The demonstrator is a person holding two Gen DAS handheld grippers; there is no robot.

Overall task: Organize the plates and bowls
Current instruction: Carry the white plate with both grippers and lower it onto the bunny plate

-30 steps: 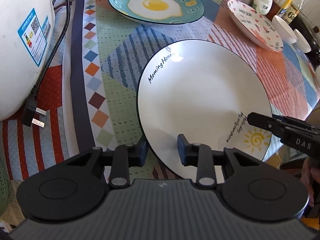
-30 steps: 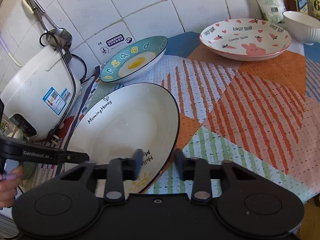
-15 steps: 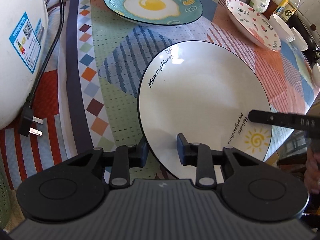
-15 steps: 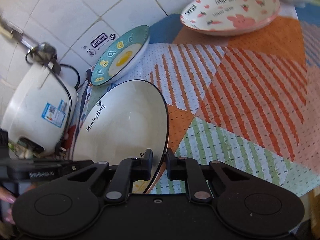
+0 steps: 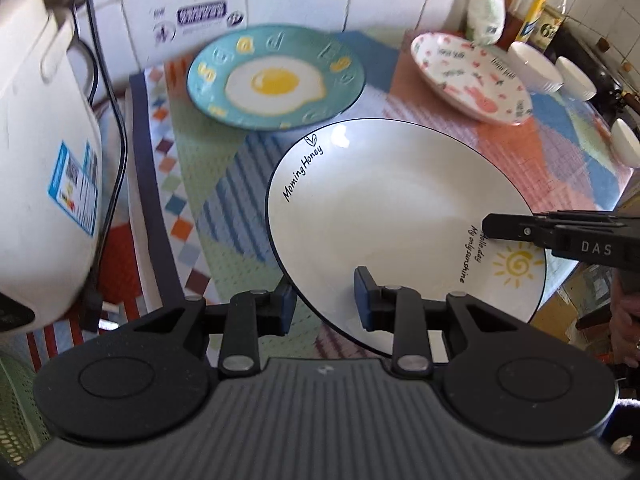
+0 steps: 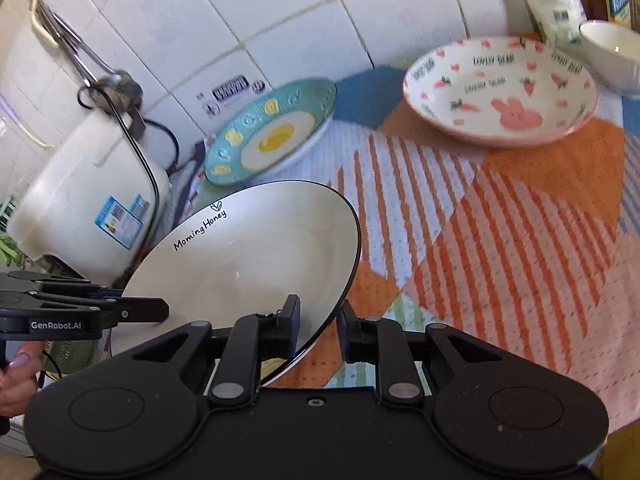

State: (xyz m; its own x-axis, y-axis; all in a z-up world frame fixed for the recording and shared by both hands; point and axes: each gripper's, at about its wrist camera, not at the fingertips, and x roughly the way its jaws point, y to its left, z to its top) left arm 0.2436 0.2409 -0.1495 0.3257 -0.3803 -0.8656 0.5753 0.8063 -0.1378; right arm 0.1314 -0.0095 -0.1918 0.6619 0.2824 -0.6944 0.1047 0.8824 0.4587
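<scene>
Nearest in both wrist views, the white "Morning Honey" plate [image 5: 392,216] is held by its rim from two sides. The left hand-held gripper [image 5: 326,300] straddles the near-left edge of the plate, one blue pad below the rim and one above it; the fingers stand fairly wide, and whether they are actually pressing on the rim cannot be told. The right hand-held gripper [image 6: 318,326] is drawn narrow around the opposite edge, beside the sun drawing, and appears to be clamped on the rim. In the right wrist view the plate is seen tilted, its gripped edge raised off the counter [image 6: 500,248]; it is judged to be lifted rather than resting.

The coming move is judged to turn on where the plate is to be stacked. The teal fried-egg plate [image 5: 276,80] lies straight ahead of the left hand-held gripper, just beyond the far rim of the held plate, while the pink rabbit plate [image 5: 472,80] lies further off toward the right side. The egg plate is the nearer target, and the held plate would have to be levelled before being set down.

The counter is covered by a patterned cloth of stripes and diamonds. A white rice cooker [image 5: 36,184] stands on the left, white bowls [image 5: 536,68] and bottles [image 5: 532,4] are ranged at the far right, and a white tiled wall [image 6: 280,20] closes the scene.
</scene>
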